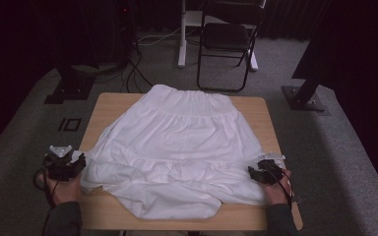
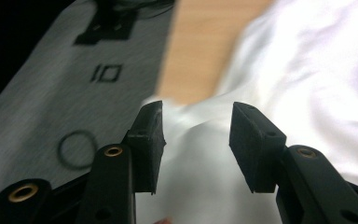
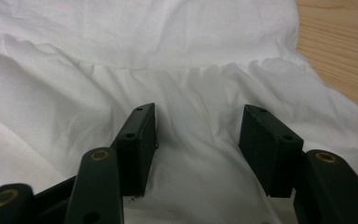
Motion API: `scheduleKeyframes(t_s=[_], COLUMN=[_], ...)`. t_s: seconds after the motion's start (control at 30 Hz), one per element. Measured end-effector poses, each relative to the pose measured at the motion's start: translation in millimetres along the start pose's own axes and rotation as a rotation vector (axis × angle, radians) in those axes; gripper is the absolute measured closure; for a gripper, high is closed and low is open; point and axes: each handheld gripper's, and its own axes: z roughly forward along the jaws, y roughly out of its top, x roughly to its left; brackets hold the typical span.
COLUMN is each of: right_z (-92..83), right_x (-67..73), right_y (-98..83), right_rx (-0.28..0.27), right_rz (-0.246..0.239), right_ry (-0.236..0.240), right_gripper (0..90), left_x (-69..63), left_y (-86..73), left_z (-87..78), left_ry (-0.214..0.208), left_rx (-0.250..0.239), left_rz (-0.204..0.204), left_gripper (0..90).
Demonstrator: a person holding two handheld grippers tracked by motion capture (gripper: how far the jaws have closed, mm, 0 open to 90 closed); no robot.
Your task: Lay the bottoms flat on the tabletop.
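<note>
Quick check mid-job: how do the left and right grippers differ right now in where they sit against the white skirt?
The left gripper sits at the white skirt's left edge, partly off the table; the right gripper sits over the table at the skirt's right edge. Left gripper view is blurred, right sharp. Both stand open over cloth.

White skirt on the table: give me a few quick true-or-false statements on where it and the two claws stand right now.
1. The white skirt lies spread on the wooden table. True.
2. The left claw is clamped shut on the cloth. False: its jaws stand apart, cloth showing between them in the left gripper view.
3. The right claw sits at the skirt's right edge, jaws open. True.
4. The skirt is folded into a neat square. False: it lies fanned out, its near hem rumpled.
5. A black folding chair stands beyond the table. True.
</note>
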Motion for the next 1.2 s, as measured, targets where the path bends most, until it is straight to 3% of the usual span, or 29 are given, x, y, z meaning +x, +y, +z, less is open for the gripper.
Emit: scheduleKeyframes(t_s=[0.13, 0.27, 0.33, 0.47, 0.6, 0.77, 0.87, 1.07, 1.2], right_z=[-1.1, -1.9, -2.3, -5.0, -10.8, -17.9, -20.6, -21.5, -20.9], right_x=[-0.1, -0.5, -0.4, -1.8, -5.5, -13.1, -14.1, -5.9, 0.0], right_y=[-1.9, -3.0, -3.9, -6.9, -12.3, -21.1, -23.8, -23.2, -24.2], right_rx=[-0.004, -0.004, -0.007, -0.007, 0.009, 0.013, 0.013, 0.015, -0.004], right_rz=[0.007, 0.006, 0.009, 0.013, 0.016, 0.045, 0.046, 0.012, -0.016], right_ry=[0.001, 0.002, 0.001, 0.004, -0.012, 0.001, 0.008, 0.015, 0.052], right_gripper=[45.0, 44.9, 44.9, 44.9, 44.8, 48.6, 50.0, 51.1, 51.5], left_x=[-35.6, -77.2, -87.4, -83.7, -69.5, -57.3, -48.0, -31.6, -35.6], left_y=[5.1, -7.1, -16.9, -34.5, -42.2, -45.6, -47.8, -52.0, -51.4], left_z=[3.5, 13.2, 20.8, 31.8, 31.7, 27.3, 24.5, 22.0, 22.1], left_ry=[-0.184, -0.311, -0.289, -0.272, -0.277, -0.226, -0.179, -0.112, -0.094], left_rx=[0.006, 0.083, 0.133, 0.201, 0.209, 0.219, 0.226, 0.227, 0.228], left_rz=[0.075, 0.193, 0.222, 0.211, 0.19, 0.204, 0.196, 0.12, 0.138], left_gripper=[53.1, 51.5, 51.3, 55.9, 68.7, 82.4, 84.2, 85.2, 85.3])
